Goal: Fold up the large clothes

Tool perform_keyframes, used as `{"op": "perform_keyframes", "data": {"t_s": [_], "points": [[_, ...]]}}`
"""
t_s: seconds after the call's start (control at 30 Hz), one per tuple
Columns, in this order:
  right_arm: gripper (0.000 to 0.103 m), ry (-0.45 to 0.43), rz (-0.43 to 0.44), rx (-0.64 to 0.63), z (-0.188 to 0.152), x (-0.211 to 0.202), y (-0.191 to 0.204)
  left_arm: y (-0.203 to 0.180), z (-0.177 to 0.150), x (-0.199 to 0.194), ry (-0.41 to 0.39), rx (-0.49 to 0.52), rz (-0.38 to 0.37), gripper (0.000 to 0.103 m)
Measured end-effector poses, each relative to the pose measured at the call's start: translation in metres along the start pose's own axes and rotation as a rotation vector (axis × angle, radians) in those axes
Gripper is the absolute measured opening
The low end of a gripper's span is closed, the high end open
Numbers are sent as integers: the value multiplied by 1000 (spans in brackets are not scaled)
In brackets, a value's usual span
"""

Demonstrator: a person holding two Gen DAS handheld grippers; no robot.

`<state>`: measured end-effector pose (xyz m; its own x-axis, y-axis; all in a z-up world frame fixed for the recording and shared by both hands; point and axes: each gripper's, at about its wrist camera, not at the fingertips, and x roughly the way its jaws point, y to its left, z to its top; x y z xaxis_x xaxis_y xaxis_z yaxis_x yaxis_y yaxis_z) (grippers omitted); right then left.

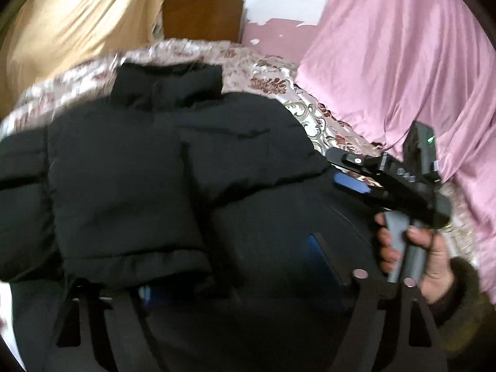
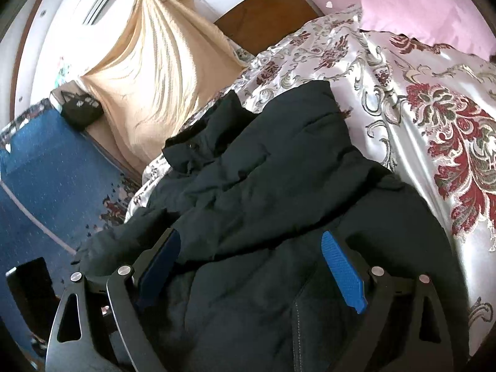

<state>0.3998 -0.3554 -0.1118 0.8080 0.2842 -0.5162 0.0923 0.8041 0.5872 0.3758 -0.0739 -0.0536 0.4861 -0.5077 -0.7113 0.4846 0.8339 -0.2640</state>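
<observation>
A black puffer jacket (image 1: 161,170) lies on the floral bedspread (image 1: 269,77), collar toward the headboard, one sleeve folded across its front. My left gripper (image 1: 235,266) is low over the jacket's hem, its blue pads wide apart with jacket fabric bunched over the left pad. My right gripper shows in the left wrist view (image 1: 353,183), held by a hand at the jacket's right edge. In the right wrist view the right gripper (image 2: 251,266) is open, blue pads (image 2: 342,271) spread above the jacket (image 2: 263,192).
A pink sheet (image 1: 403,62) hangs at the right. A cream curtain (image 2: 148,77) and wooden headboard (image 1: 201,15) stand behind the bed. Blue carpet (image 2: 55,170) with a black bag (image 2: 80,108) lies left of the bed.
</observation>
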Motion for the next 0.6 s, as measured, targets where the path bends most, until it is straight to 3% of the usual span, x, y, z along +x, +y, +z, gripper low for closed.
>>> {"op": "perform_keyframes", "data": {"t_s": [0.13,0.23,0.43,0.5,0.6], "points": [[90,11,-18,-48,-1,1,9,13,-19,-21,52,-45,-54,88],[90,21,-32,-94,-4,-2,16,27,-28,-46,9,-85,-110,88],[90,30,-90,-332,-16,-11,68,82,-26,-103,-198,-251,46,91],[90,44,-96,-455,-27,-12,101,106,-30,-117,-264,-337,161,94],[89,72,-74,-664,-54,-8,158,143,-42,-125,-299,-499,334,97]]}}
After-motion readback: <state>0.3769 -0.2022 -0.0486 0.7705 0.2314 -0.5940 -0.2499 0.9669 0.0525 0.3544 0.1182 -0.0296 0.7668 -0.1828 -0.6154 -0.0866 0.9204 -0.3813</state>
